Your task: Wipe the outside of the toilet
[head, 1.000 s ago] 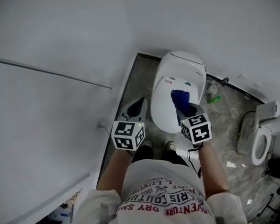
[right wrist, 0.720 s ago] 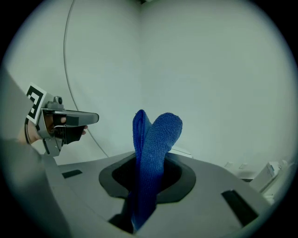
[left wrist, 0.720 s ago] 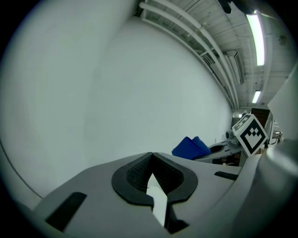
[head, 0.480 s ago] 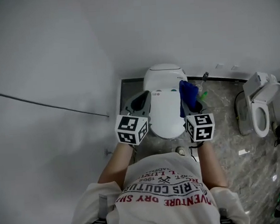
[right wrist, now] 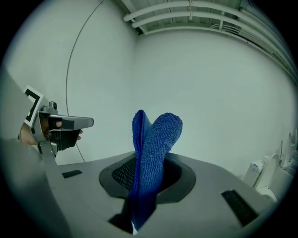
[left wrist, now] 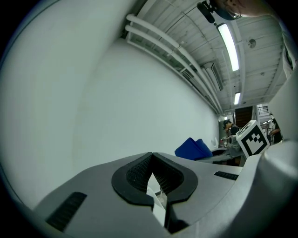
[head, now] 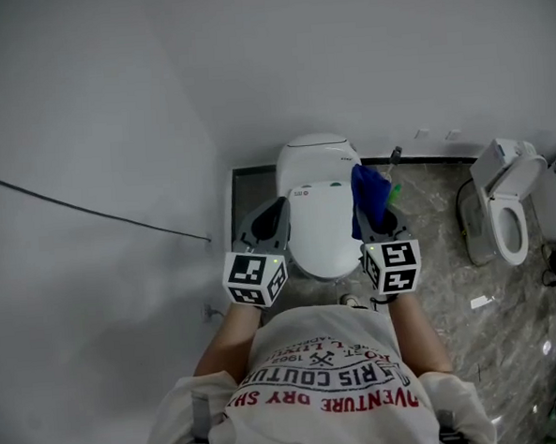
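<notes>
A white toilet [head: 320, 225] with its lid down stands against the wall, straight below me. My left gripper [head: 274, 213] hovers by the toilet's left side with its jaws together and nothing between them; the left gripper view has the same gripper [left wrist: 153, 180] aimed at a bare wall. My right gripper [head: 375, 210] is shut on a folded blue cloth [head: 368, 194] at the toilet's right edge. In the right gripper view the blue cloth [right wrist: 152, 155] stands up out of the right gripper [right wrist: 139, 183]. I cannot tell whether the cloth touches the toilet.
White walls close in at the back and the left, with a thin cable [head: 89, 211] on the left wall. A second toilet [head: 499, 214] stands on the marbled floor [head: 440, 253] at the right. A green item [head: 393, 190] lies behind the first toilet. My feet are just before the bowl.
The view swung, so the toilet now lies centred below me. The right gripper with the cloth went from over the lid to the toilet's right edge. The left gripper stays at the left side.
</notes>
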Demonstrator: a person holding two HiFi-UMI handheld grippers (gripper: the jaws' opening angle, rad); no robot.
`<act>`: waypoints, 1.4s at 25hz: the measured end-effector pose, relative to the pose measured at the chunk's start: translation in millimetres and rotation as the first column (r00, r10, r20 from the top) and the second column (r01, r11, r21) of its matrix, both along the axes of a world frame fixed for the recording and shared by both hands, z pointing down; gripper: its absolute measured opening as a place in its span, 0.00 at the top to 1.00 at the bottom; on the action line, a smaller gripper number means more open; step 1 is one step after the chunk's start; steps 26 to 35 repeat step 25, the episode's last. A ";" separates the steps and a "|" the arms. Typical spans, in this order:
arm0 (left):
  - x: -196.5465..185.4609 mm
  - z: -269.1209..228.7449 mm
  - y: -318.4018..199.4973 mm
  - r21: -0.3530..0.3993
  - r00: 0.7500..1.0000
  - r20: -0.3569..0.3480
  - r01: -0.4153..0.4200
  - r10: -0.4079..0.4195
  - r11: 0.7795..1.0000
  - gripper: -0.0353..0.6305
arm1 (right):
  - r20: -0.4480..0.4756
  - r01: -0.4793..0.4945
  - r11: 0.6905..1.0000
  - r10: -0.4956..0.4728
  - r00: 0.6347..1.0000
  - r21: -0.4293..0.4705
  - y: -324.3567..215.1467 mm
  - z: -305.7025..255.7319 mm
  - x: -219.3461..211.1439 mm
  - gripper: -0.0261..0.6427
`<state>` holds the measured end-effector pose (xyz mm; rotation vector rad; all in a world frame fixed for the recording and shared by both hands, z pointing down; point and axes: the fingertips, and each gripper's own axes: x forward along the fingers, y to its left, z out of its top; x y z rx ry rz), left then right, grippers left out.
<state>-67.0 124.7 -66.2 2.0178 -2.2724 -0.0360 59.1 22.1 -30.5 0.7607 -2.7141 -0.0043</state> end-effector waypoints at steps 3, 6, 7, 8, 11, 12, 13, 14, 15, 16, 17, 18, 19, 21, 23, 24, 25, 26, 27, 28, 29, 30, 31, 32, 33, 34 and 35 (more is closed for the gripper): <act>2.5 1.2 4.2 -0.002 1.000 0.010 0.003 -0.003 1.000 0.94 | 0.003 0.007 1.000 -0.007 1.000 -0.015 5.4 4.9 0.2 0.85; 1.6 0.0 6.4 -0.005 1.000 0.019 0.003 -0.003 1.000 0.94 | 0.004 0.005 1.000 -0.005 1.000 -0.010 7.4 2.2 -2.2 0.85; 1.5 0.4 7.3 -0.007 1.000 0.020 0.002 -0.002 1.000 0.94 | 0.002 0.005 1.000 -0.005 1.000 -0.010 8.5 1.7 -2.6 0.85; 1.6 1.6 8.2 -0.011 1.000 0.021 0.001 -0.001 1.000 0.94 | -0.001 0.006 1.000 -0.006 1.000 -0.010 9.8 2.0 -2.7 0.85; 3.4 9.9 8.5 -0.031 1.000 0.013 -0.002 0.003 1.000 0.94 | -0.025 0.013 1.000 -0.014 1.000 -0.007 12.8 7.2 -1.9 0.85; 4.2 12.6 8.0 -0.039 1.000 0.009 -0.002 0.002 0.999 0.94 | -0.032 0.018 1.000 -0.018 0.999 -0.007 13.3 9.0 -1.5 0.85; 5.1 14.7 7.5 -0.047 1.000 0.006 0.000 0.001 0.999 0.94 | -0.037 0.022 1.000 -0.022 0.999 -0.010 13.6 10.2 -0.8 0.85; 5.8 15.7 7.1 -0.055 1.000 0.003 0.002 -0.002 0.998 0.94 | -0.041 0.026 1.000 -0.027 0.999 -0.014 13.8 10.8 0.0 0.85; 6.2 16.2 6.5 -0.061 1.000 0.001 0.004 -0.004 0.998 0.94 | -0.044 0.029 0.999 -0.030 0.999 -0.017 13.7 11.1 0.7 0.85; 6.2 16.5 6.0 -0.064 1.000 -0.002 0.007 -0.007 0.998 0.94 | -0.047 0.031 0.999 -0.032 0.998 -0.019 13.4 11.7 1.2 0.85; 6.0 16.9 5.7 -0.065 1.000 -0.004 0.010 -0.010 0.998 0.94 | -0.049 0.032 0.999 -0.033 0.998 -0.021 13.1 12.7 1.8 0.85; 5.9 17.1 5.5 -0.065 1.000 -0.006 0.012 -0.013 0.998 0.94 | -0.050 0.031 0.999 -0.032 0.998 -0.022 12.8 13.6 2.5 0.85; 5.9 16.7 5.5 -0.065 1.000 -0.007 0.015 -0.015 0.998 0.94 | -0.050 0.030 0.999 -0.031 0.998 -0.022 12.2 14.0 3.3 0.85; 5.1 14.2 5.2 -0.065 1.000 -0.008 0.020 -0.021 0.998 0.94 | -0.046 0.024 1.000 -0.024 0.999 -0.017 9.6 11.9 4.1 0.85; 3.2 13.0 4.5 -0.068 1.000 -0.008 0.025 -0.025 0.997 0.94 | -0.039 0.018 1.000 -0.019 0.999 -0.012 6.0 9.8 3.0 0.85; 2.1 13.3 3.9 -0.072 1.000 -0.008 0.026 -0.027 0.997 0.94 | -0.036 0.016 1.000 -0.017 0.999 -0.010 4.1 9.2 2.2 0.85; 1.1 13.7 3.2 -0.076 1.000 -0.008 0.028 -0.028 0.997 0.94 | -0.033 0.015 1.000 -0.015 0.999 -0.008 2.2 8.8 1.4 0.85; 1.1 13.7 3.2 -0.076 1.000 -0.008 0.028 -0.028 0.997 0.94 | -0.033 0.015 1.000 -0.015 0.999 -0.008 2.2 8.8 1.4 0.85; 1.1 13.7 3.2 -0.076 1.000 -0.008 0.028 -0.028 0.997 0.94 | -0.033 0.015 1.000 -0.015 0.999 -0.008 2.2 8.8 1.4 0.85; 1.1 13.7 3.2 -0.076 1.000 -0.008 0.028 -0.028 0.997 0.94 | -0.033 0.015 1.000 -0.015 0.999 -0.008 2.2 8.8 1.4 0.85; 1.1 13.7 3.2 -0.076 1.000 -0.008 0.028 -0.028 0.997 0.94 | -0.033 0.015 1.000 -0.015 0.999 -0.008 2.2 8.8 1.4 0.85; 1.1 13.7 3.2 -0.076 1.000 -0.008 0.028 -0.028 0.997 0.94 | -0.033 0.015 1.000 -0.015 0.999 -0.008 2.2 8.8 1.4 0.85; 1.1 13.7 3.2 -0.076 1.000 -0.008 0.028 -0.028 0.997 0.94 | -0.033 0.015 1.000 -0.015 0.999 -0.008 2.2 8.8 1.4 0.85; 1.1 13.7 3.2 -0.076 1.000 -0.008 0.028 -0.028 0.997 0.94 | -0.033 0.015 1.000 -0.015 0.999 -0.008 2.2 8.8 1.4 0.85; 1.1 13.7 3.2 -0.076 1.000 -0.008 0.028 -0.028 0.997 0.94 | -0.033 0.015 1.000 -0.015 0.999 -0.008 2.2 8.8 1.4 0.85; 1.1 13.7 3.2 -0.076 1.000 -0.008 0.028 -0.028 0.997 0.94 | -0.033 0.015 1.000 -0.015 0.999 -0.008 2.2 8.8 1.4 0.85; 1.1 13.7 3.2 -0.076 1.000 -0.008 0.028 -0.028 0.997 0.94 | -0.033 0.015 1.000 -0.015 0.999 -0.008 2.2 8.8 1.4 0.85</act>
